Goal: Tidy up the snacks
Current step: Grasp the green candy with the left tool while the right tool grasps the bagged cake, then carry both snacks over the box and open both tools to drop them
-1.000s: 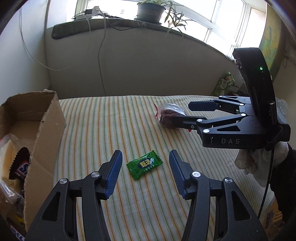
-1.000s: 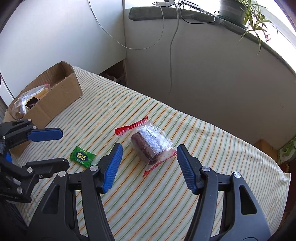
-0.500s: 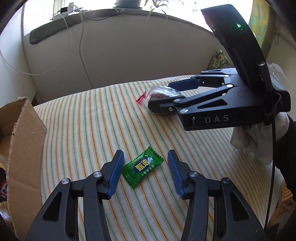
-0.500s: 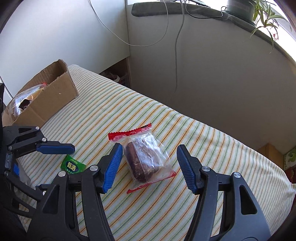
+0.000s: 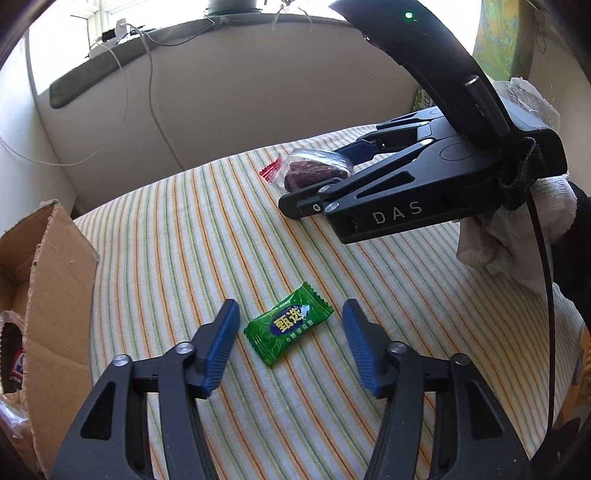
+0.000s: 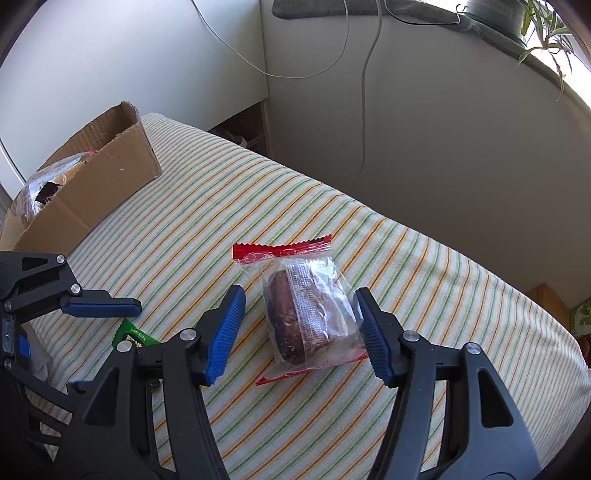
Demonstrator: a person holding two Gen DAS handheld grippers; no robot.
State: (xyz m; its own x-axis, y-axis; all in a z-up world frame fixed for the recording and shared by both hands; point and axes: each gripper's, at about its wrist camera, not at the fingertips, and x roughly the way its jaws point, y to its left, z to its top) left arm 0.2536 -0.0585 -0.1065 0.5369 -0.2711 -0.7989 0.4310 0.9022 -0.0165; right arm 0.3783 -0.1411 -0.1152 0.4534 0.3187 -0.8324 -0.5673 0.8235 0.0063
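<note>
place: home room | cues: striped cloth (image 6: 369, 229); windowsill plant (image 6: 546, 33); hanging cables (image 6: 365, 92)

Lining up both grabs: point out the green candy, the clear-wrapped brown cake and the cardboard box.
green candy (image 5: 289, 327), left wrist view, label middle.
clear-wrapped brown cake (image 6: 295, 317), right wrist view, cake's middle.
cardboard box (image 6: 99, 184), right wrist view, outer side wall.

The green candy wrapper (image 5: 289, 328), low in the middle of the left wrist view, bears large yellow Chinese characters on a dark blue oval, small Latin letters above that look like "ZHEN XUAN", and a line of tiny white print below beginning with "0", otherwise too small to read. At right centre of the same view, the black body of the right gripper (image 5: 317, 177) carries the pale letters "DAS"
</note>
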